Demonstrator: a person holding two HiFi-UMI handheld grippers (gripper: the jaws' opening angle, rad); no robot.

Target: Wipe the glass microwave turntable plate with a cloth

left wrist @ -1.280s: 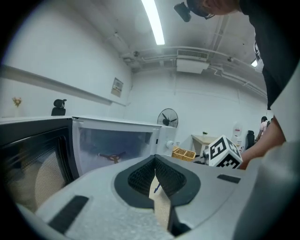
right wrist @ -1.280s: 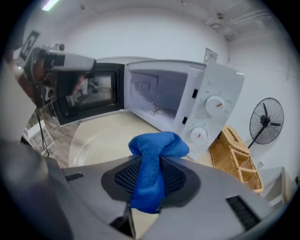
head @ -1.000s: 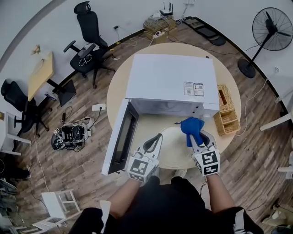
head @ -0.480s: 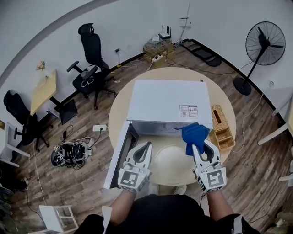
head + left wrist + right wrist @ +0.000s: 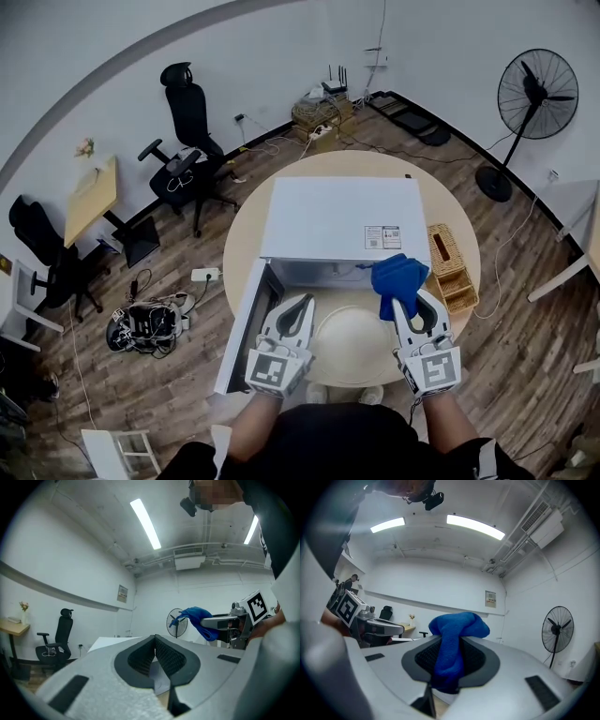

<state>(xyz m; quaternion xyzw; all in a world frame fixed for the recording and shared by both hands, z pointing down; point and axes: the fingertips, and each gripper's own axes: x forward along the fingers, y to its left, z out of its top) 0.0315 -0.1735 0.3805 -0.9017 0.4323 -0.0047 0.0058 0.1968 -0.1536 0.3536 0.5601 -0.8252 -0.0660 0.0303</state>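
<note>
Surface [image 5: 241, 239]: round and tan. It carries all the task's things within the person's reach.
Microwave [image 5: 342, 220]: white, at the middle of the surface, with its cavity facing 6 o'clock toward the person.
Door [image 5: 246, 328]: swung open toward 8 o'clock, which leaves the cavity mouth free. Judged to have been opened so the plate could come out.
Glass turntable plate [image 5: 356, 352]: outside the oven at 6 o'clock on the surface, just before the cavity and between the two grippers. Both faces can be reached there. Whether it is lifted clear of the surface cannot be told.
Wicker basket [image 5: 452, 267]: at 3 o'clock on the surface, well apart from the work.
Left gripper [image 5: 155, 641]: at the plate's 9 o'clock rim. The jaws are drawn in to a narrow slit with a pale thin edge between them, judged to be the plate's rim, pinched to steady it.
Right gripper [image 5: 451, 641]: at the plate's 2 o'clock. The jaws are clamped on the cloth, with a bunch standing proud of the tips as a wiping pad.
Cloth [image 5: 397, 275]: blue, above the plate's far right edge and not seen touching the glass. Wiping is judged not yet begun.
</note>
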